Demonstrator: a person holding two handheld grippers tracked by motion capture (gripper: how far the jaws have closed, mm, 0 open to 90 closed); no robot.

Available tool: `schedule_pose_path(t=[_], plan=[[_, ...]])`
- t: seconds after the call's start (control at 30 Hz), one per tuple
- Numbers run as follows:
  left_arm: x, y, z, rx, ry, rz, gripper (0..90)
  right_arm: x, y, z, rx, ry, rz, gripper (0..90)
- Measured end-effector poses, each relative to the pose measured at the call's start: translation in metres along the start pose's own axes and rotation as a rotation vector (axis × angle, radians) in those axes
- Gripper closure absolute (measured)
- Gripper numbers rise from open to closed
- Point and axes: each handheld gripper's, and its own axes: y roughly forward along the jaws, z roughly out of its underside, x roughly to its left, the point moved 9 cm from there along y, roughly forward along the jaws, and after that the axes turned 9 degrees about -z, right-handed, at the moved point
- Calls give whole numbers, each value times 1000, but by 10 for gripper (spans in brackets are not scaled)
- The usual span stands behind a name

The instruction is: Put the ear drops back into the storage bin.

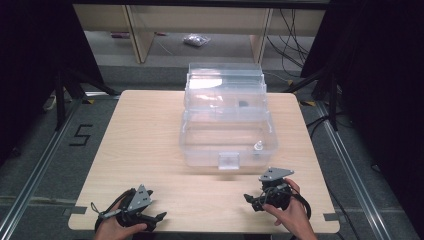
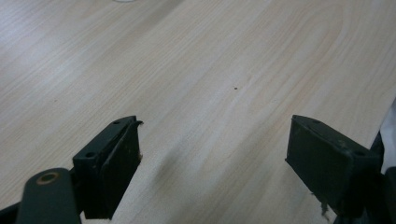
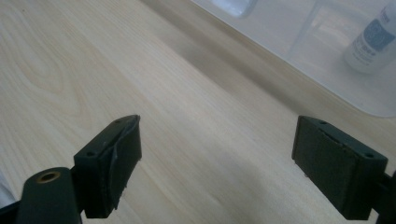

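High view: clear plastic box (image 1: 227, 135), lid open, mid pale wood table (image 1: 140, 145); left gripper (image 1: 159, 217) and right gripper (image 1: 248, 199) near front edge, well apart from it.
Left gripper view: jaws wide, empty, over woodgrain.
Right gripper view: jaws wide, empty; small white bottle (image 3: 371, 39) inside box wall.

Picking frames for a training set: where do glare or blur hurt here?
High view: glare whitens the clear box's raised lid; surroundings fall dark. Right gripper view: the small bottle inside the box is soft. Left gripper view: tabletop grain blurs toward the top.
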Motion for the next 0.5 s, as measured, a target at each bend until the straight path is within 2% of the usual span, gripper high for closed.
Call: schedule_pose_path(t=[0.03,0.07,0.1,0.17,0.2,0.27,0.3,0.33,0.47,0.5], plan=[[0,-1,0,-3,12,1,170,2,0,2,-2,21,-4,166],[1,0,0,2,21,4,170,1,2,3,-4,-7,-18,167],[0,0,0,0,11,-3,170,2,0,6,5,17,-8,166],[1,0,0,0,15,-1,170,2,2,8,-14,10,-1,167],[0,0,0,-3,9,5,170,4,0,10,12,25,-15,166],[0,0,0,0,12,2,170,2,1,9,-6,10,-8,166],[0,0,0,0,11,-3,170,2,1,12,10,12,-11,167],[0,0,0,0,13,-2,170,3,1,13,-10,24,0,166],[0,0,0,-1,12,1,170,3,0,16,7,30,-4,166],[-1,0,0,-2,4,2,170,3,0,18,11,17,-8,166]])
